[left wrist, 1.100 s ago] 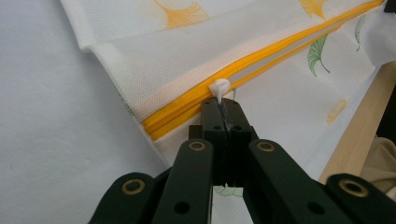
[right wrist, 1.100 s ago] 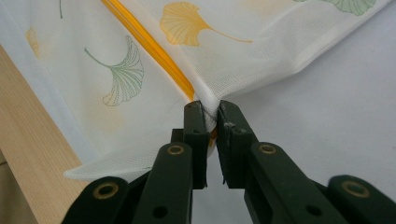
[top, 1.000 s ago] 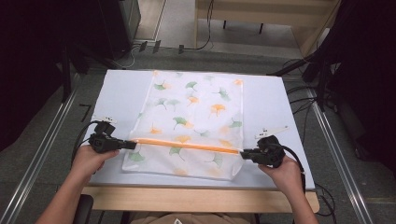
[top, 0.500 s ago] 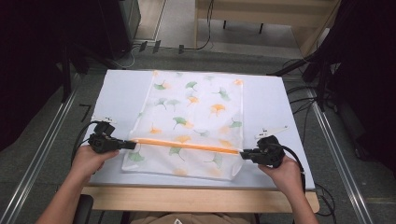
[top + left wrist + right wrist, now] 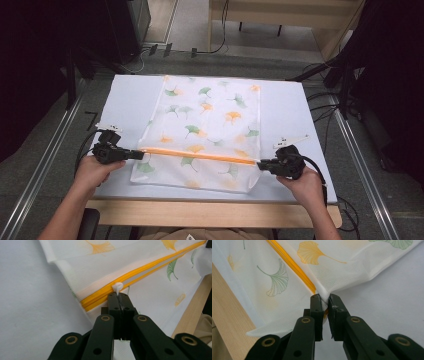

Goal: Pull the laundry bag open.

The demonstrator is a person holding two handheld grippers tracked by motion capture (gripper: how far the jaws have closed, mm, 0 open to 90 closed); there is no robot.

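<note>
A thin mesh laundry bag (image 5: 205, 130) lies flat on the bench (image 5: 300, 125); it looks light, limp and prone to bunching. The right claw (image 5: 325, 298) pinches the fabric at the end of the orange zipper (image 5: 200, 155). The left claw (image 5: 118, 295) is clamped on the small white zipper pull (image 5: 117, 286), likely the best hold.

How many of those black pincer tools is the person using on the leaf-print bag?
2. The left gripper pinches the white zipper pull at the bag's left edge; the right gripper clamps the fabric at the orange zipper's right end.
</note>
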